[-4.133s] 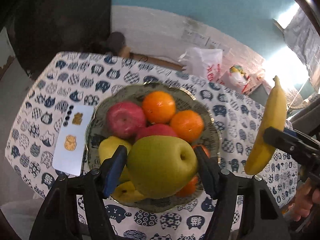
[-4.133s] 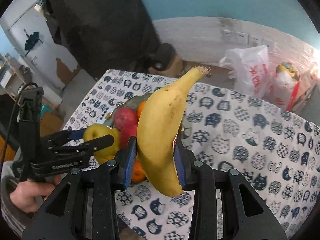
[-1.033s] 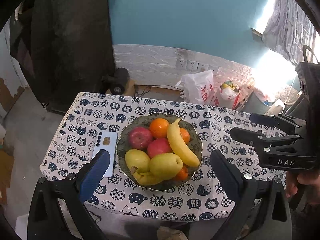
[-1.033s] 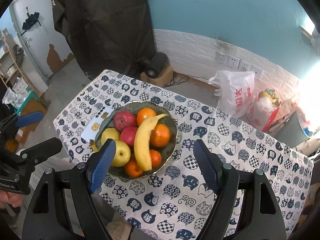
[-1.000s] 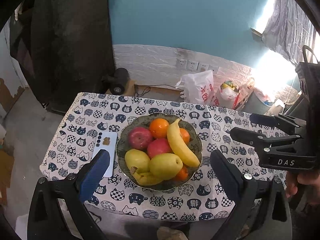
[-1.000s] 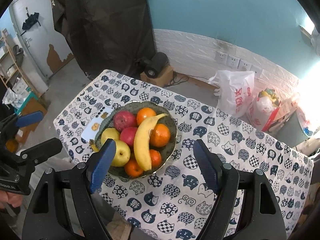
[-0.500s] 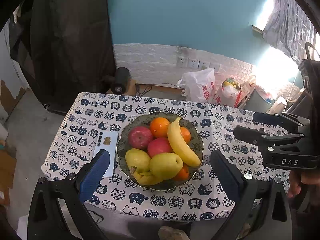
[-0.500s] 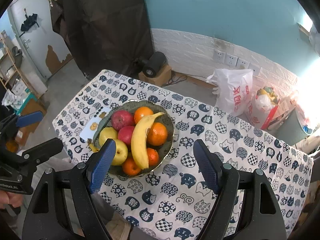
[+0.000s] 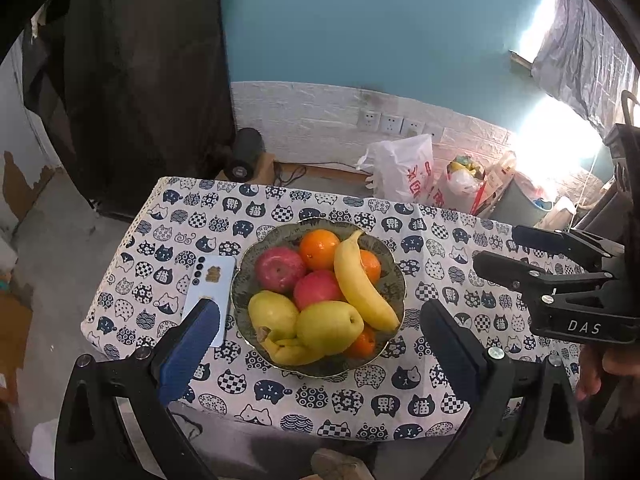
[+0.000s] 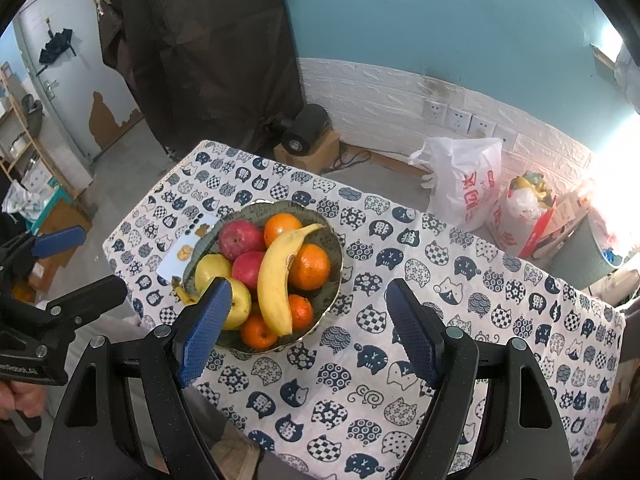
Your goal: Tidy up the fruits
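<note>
The left view alone shows the second banana [image 9: 286,350] curled at the bowl's [image 9: 390,258] near edge; the right view shows a shelf [image 10: 16,140] far left. Both grippers, left [image 9: 316,338] and right [image 10: 308,332], hover spread and empty before the table [image 9: 440,412]. A phone [image 9: 210,288] lies left of the bowl, where the banana [image 9: 360,284] lies across apples, pears and oranges

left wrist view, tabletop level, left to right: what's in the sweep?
phone → red apple → orange → banana → right gripper
</note>
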{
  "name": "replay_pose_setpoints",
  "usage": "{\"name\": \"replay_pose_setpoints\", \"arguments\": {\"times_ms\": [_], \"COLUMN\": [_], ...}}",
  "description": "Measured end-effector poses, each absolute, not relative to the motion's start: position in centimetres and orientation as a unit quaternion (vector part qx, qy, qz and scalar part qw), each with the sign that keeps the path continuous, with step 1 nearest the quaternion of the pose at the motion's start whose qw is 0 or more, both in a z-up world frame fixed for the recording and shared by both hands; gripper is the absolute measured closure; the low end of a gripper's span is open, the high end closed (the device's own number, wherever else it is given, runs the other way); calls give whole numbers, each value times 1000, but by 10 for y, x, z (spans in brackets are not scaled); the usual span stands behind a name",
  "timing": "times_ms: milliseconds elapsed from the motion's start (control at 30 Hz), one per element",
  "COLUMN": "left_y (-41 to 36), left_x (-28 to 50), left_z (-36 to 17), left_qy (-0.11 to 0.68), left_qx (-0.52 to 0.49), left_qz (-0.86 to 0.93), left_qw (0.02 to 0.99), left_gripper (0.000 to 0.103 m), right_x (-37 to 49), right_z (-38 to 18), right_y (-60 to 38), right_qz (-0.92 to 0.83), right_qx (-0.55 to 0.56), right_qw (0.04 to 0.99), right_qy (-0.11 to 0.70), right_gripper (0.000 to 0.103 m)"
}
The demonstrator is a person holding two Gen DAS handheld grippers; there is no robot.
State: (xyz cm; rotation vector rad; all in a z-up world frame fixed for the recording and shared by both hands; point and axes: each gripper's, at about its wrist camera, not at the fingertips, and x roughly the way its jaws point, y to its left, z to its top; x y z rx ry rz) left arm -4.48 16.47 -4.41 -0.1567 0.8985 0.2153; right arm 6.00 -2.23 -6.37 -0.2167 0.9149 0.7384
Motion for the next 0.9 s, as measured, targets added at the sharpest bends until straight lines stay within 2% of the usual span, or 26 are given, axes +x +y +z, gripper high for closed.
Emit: {"name": "replay_pose_setpoints", "arguments": {"times_ms": [900], "left_y": [163], "left_x": [-45], "left_z": [-43], "left_qy": [431], "left_qx": [-81], "left_qz": [99], "left_qw": [893], "left_gripper": [2], "right_x": [60], "right_z": [-64], "right_y": [-28], "right_qz": [346], "right_qx": [-102], "right_qw": [827], "right_qy": [431], "right_gripper": [24]}}
